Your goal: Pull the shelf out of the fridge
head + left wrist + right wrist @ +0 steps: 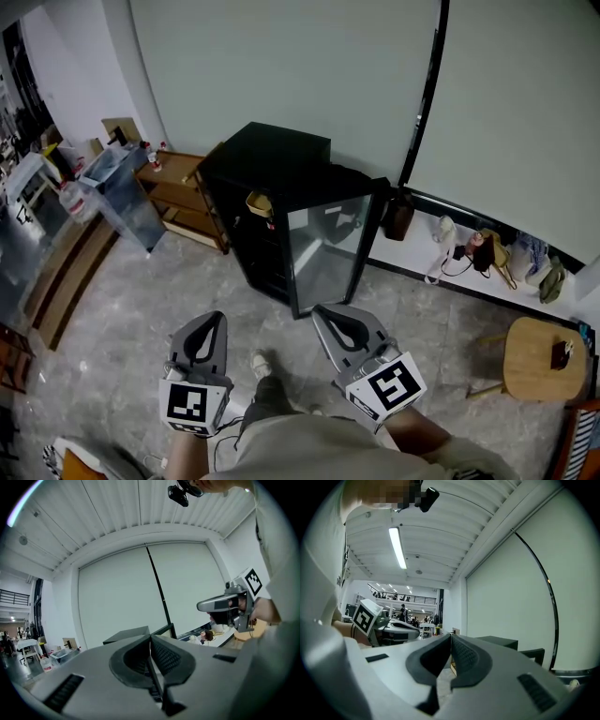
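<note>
A black mini fridge (272, 159) stands on the floor against the pale wall, its glass door (323, 248) swung open toward me. Dark shelves show dimly in the interior (267, 253), with a yellowish thing (260, 203) near the top. My left gripper (218, 317) and right gripper (319, 310) hover side by side well short of the fridge, both shut with nothing between the jaws. In the left gripper view the shut jaws (150, 641) point up past the fridge top (126, 633). The right gripper view shows shut jaws (450, 638) and the fridge (499, 642).
A low wooden cabinet (178, 192) and a clear plastic bin (122, 187) stand left of the fridge. A ledge with bags (487, 253) runs along the right wall, with a round wooden stool (539, 356) near it. My shoe (261, 364) is on the marbled floor.
</note>
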`<state>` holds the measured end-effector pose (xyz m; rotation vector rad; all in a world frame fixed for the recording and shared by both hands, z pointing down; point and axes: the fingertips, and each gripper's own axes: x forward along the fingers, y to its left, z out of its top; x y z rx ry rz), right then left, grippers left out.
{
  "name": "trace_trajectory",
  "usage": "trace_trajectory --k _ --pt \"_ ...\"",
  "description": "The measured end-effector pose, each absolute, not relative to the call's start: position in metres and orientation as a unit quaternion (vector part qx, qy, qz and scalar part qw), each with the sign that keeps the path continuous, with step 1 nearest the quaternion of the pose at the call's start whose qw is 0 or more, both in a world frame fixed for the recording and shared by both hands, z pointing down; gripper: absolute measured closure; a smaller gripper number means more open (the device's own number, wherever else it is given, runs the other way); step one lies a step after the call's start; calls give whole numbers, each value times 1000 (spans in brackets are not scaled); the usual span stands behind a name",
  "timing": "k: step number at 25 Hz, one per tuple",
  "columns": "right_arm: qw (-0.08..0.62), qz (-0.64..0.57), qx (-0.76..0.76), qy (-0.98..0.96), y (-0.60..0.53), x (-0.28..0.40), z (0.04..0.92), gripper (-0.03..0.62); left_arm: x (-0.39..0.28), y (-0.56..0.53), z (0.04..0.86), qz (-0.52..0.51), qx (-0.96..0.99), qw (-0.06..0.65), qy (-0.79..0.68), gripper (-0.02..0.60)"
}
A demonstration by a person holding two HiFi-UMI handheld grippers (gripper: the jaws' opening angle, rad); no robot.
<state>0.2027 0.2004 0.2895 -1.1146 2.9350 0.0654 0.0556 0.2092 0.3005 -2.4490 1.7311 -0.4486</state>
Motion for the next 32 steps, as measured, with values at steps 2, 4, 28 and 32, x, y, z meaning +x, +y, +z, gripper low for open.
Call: trace_trajectory --k 2,4,28,32 --pt "-1 27 -353 935 195 198 289 597 53 202 303 -149 -808 56 567 574" --pt "-1 28 -357 934 187 195 291 597 51 193 306 -150 -809 57 565 575" --pt "-10 26 -378 925 11 60 288 597 -76 11 311 -124 -835 43 535 574" --pt "-17 35 -397 917 -21 35 283 597 -104 -24 310 -124 -840 45 526 574"
